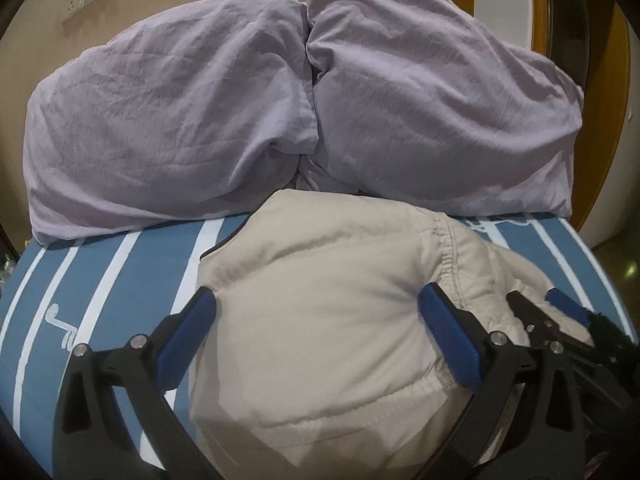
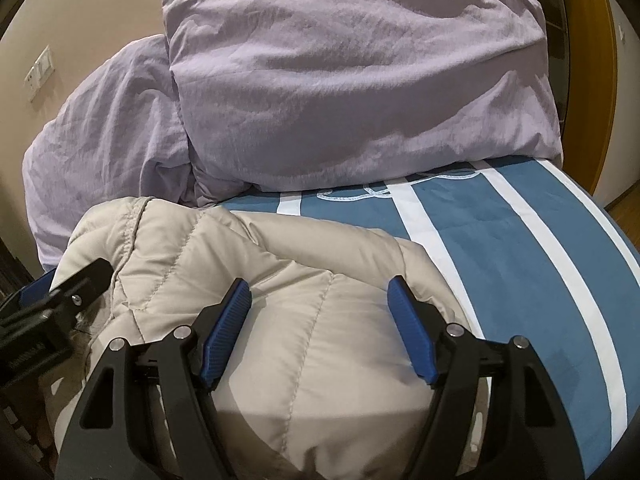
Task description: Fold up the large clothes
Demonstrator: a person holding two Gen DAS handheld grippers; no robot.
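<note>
Beige puffer jacket (image 2: 280,320) bunched on striped blue bedsheet (image 2: 520,248), left gripper (image 1: 316,300) and right gripper (image 2: 320,292) side by side over it, both w/ jaws apart, nothing clamped, lilac duvet (image 1: 180,120) heaped behind.

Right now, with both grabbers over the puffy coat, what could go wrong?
1. The beige puffy jacket looks thick and slippery, so its bundle may spring open.
2. Both grippers, left gripper and right gripper, are open side by side; they could bump.
3. The purple duvet lies close behind, so a push might shove the jacket into it.
</note>
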